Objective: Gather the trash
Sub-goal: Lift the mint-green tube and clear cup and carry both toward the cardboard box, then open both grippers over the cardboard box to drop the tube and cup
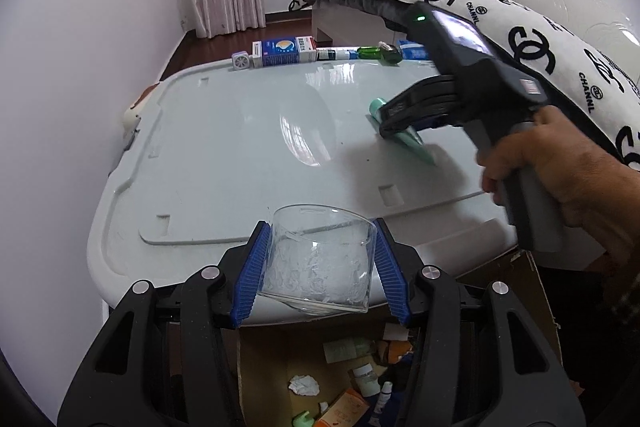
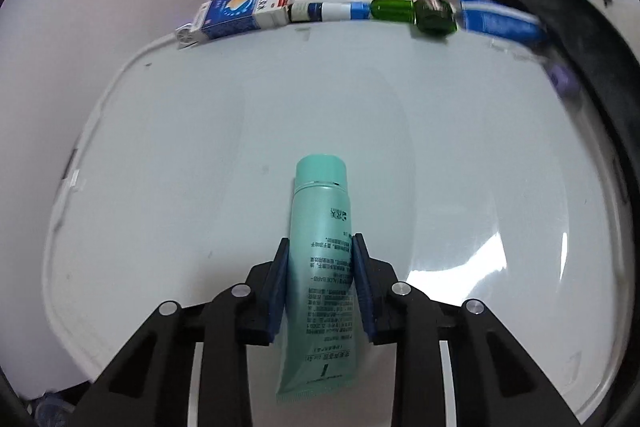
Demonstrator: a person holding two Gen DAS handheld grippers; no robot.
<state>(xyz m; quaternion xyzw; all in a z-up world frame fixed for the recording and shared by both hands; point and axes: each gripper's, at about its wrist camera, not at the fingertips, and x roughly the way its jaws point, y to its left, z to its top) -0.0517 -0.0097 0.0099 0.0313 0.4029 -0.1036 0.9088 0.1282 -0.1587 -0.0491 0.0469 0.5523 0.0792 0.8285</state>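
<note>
Teal tube [image 2: 320, 247]: we judge it light, soft, slick; right gripper [image 2: 320, 287] fingers pinch its mid-body on the surface [image 2: 200, 147]. Left gripper [image 1: 318, 263] fingers clamp a fragile glass cup [image 1: 320, 259].

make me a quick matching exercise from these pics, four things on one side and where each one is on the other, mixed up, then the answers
Things:
1. glass cup
2. teal tube
3. green bottle
4. crumpled tissue

Places:
A. lying in the row at the far edge of the white lid
B. down in the cardboard box below the lid
C. clamped in the left gripper
D. between the jaws of the right gripper, flat on the lid

Pairs: 1-C, 2-D, 3-A, 4-B
</note>
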